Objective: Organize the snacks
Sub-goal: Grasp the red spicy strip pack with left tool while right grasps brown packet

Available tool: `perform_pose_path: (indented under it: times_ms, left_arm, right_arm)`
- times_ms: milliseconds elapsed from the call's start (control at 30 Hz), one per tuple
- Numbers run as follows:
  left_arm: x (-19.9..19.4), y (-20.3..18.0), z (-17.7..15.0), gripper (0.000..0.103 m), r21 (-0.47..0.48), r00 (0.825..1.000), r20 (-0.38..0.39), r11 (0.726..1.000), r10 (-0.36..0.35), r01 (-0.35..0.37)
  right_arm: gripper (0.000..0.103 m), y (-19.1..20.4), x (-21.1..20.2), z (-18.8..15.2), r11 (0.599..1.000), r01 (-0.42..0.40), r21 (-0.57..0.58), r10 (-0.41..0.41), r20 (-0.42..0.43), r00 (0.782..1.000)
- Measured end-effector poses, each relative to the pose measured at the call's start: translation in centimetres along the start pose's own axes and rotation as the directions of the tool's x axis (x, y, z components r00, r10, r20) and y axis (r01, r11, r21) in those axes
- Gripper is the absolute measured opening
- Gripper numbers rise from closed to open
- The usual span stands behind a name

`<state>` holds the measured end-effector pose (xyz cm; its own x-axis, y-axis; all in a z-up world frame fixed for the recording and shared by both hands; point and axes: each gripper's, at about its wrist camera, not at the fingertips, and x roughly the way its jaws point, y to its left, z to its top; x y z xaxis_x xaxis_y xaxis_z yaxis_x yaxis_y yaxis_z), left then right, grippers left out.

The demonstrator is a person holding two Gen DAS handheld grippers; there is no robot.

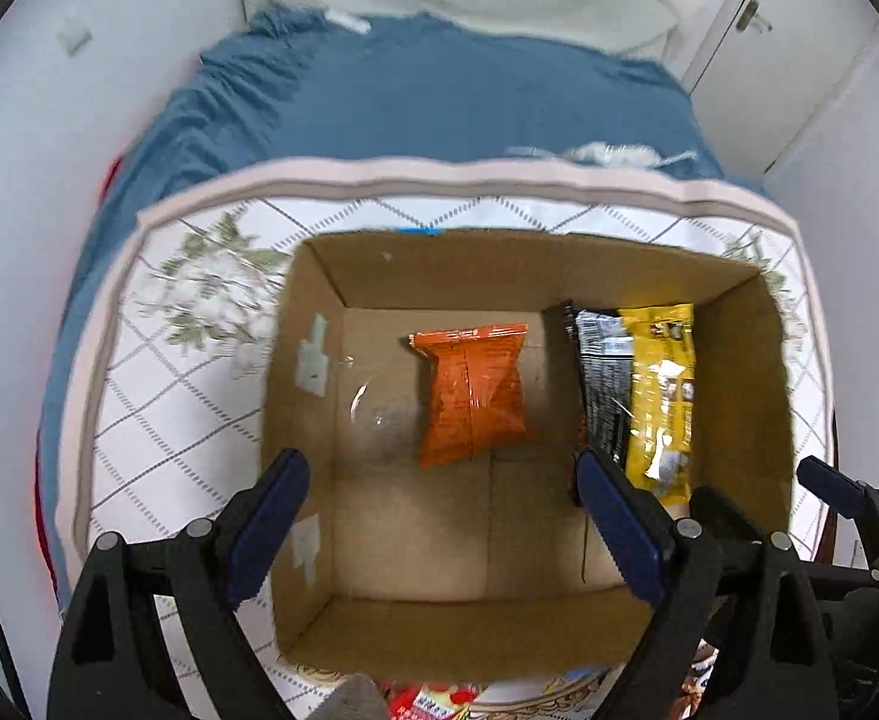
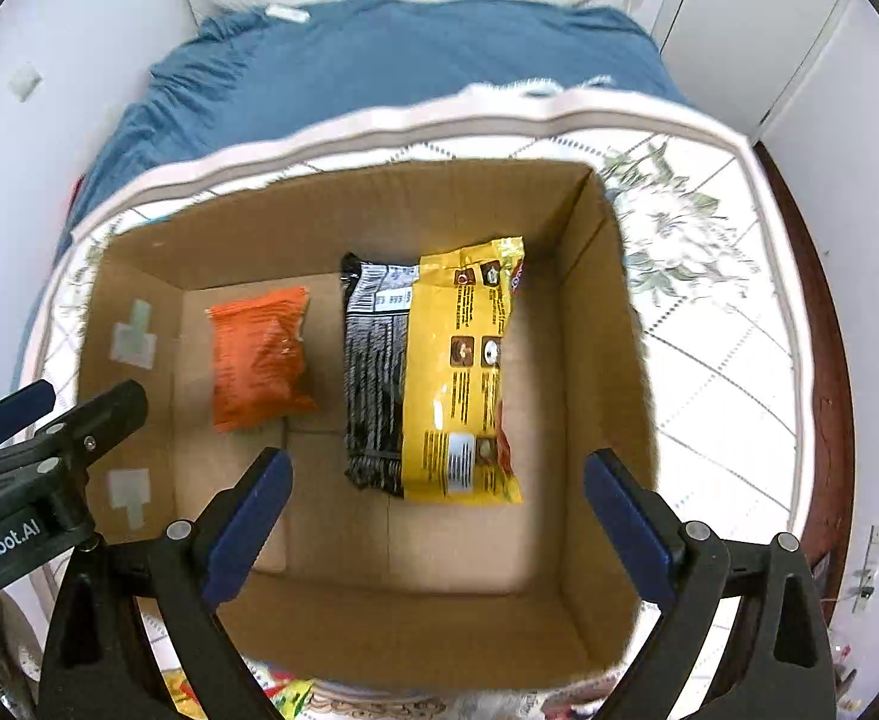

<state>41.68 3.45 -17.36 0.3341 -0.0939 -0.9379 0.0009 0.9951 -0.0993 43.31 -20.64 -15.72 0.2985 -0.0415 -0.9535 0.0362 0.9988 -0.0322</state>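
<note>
An open cardboard box [image 1: 745, 372] [image 2: 607, 324] stands on a floral quilted mat. Inside lie an orange snack packet [image 1: 475, 390] [image 2: 259, 354], a black packet [image 1: 604, 372] [image 2: 376, 360] and a yellow packet [image 1: 661, 384] [image 2: 469, 372] side by side. My left gripper [image 1: 439, 504] is open and empty above the box's near left part. My right gripper [image 2: 439, 504] is open and empty above the near right part. The right gripper's finger [image 1: 829, 483] shows in the left view, and the left gripper's fingers [image 2: 79, 414] show in the right view.
The mat [image 1: 169, 408] [image 2: 721, 372] lies on a bed with a blue sheet [image 1: 439, 96] [image 2: 379, 60]. More colourful snack packets [image 1: 433, 702] [image 2: 283, 693] lie in front of the box's near wall. White walls and a cupboard door [image 1: 787, 72] surround the bed.
</note>
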Motion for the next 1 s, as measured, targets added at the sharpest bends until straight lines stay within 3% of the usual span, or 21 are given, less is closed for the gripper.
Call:
perform_pose_path:
  times_ms: [233, 500, 733, 1000]
  left_arm:
    - [-6.1, -0.4, -3.3, 0.092, 0.018, 0.996, 0.084, 1.0, 0.017, -0.019]
    - [-8.3, 0.1, -8.4, 0.092, 0.034, 0.997, 0.053, 0.998, 0.056, -0.058]
    - [-3.7, 0.2, -15.9, 0.092, 0.11, 0.984, -0.109, 0.986, 0.138, -0.126]
    - [3.4, 0.7, -22.1, 0.092, 0.182, 0.936, -0.272, 0.967, 0.225, -0.18]
  right_arm:
    - [0.1, 2.2, -3.6, -4.9, 0.998, -0.057, 0.009, 0.057, 0.038, 0.998]
    - [0.1, 1.8, -5.7, -10.3, 0.994, -0.094, 0.054, 0.094, 0.005, 0.996]
    - [0.1, -3.2, -2.2, -18.7, 0.974, -0.067, 0.215, 0.103, -0.157, 0.982]
    - [0.1, -10.4, 4.4, -30.7, 0.876, 0.026, 0.482, 0.17, -0.359, 0.918]
